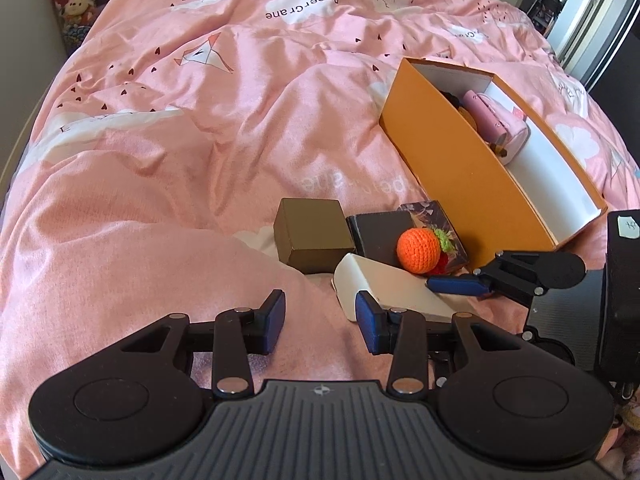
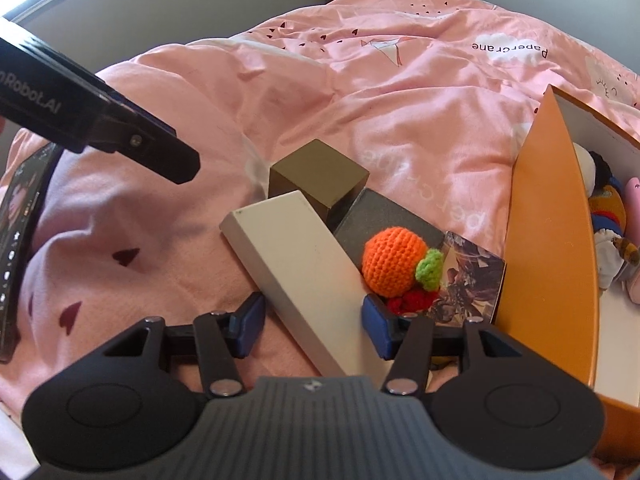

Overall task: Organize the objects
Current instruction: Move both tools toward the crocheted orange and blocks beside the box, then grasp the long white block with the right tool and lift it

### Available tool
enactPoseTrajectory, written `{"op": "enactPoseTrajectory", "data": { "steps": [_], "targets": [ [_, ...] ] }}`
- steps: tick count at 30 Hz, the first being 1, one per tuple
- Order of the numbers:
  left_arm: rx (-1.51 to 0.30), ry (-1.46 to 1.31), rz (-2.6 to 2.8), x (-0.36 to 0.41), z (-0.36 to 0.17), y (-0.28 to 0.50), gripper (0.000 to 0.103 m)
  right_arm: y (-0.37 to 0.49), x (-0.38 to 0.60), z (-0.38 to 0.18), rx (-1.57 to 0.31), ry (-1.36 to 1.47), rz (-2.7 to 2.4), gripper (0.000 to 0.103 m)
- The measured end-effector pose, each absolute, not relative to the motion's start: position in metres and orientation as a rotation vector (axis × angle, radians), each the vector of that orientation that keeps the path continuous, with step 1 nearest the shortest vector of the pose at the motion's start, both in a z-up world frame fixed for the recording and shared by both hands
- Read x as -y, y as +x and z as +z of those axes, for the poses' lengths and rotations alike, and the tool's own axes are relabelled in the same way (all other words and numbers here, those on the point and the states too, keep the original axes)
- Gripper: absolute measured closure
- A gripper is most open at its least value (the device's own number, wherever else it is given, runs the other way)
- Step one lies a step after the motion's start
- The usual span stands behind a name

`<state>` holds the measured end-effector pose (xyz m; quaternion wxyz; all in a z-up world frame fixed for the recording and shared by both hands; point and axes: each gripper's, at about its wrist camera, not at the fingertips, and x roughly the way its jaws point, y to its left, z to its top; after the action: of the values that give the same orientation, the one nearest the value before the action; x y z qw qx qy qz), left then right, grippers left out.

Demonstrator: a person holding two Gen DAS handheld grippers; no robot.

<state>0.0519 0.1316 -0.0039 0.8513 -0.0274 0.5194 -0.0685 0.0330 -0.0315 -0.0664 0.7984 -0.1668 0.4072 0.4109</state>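
left gripper (image 1: 320, 322) jaws apart, empty; right gripper (image 2: 314, 324) jaws apart, angled down

place: bedroom, likely home | pink duvet (image 1: 200, 128) | plush toys (image 1: 74, 4)

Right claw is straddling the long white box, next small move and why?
Probably close the right claw on the white box. Its pads sit either side of the box with gaps showing, so nothing is gripped yet. The box lies loose on the bedspread, leaning on the brown box, and the orange bin alongside has free room. The left claw hangs open, empty.
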Motion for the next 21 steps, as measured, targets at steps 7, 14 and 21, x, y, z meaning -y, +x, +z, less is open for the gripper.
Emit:
{"op": "enactPoseTrajectory", "data": {
  "steps": [7,14,21],
  "targets": [
    [-1.110,-0.031,-0.143,-0.128,-0.006,0.057,0.056,0.035,0.021,-0.076,-0.842,-0.405,0.853,0.045],
    [-1.115,0.007,-0.139,-0.124,-0.002,0.058,0.056,0.032,0.025,-0.064,-0.795,-0.407,0.840,0.061],
    [-1.104,0.028,-0.143,-0.120,0.002,0.060,0.056,0.050,0.049,-0.040,-0.794,-0.268,0.791,0.071]
  ]
}}
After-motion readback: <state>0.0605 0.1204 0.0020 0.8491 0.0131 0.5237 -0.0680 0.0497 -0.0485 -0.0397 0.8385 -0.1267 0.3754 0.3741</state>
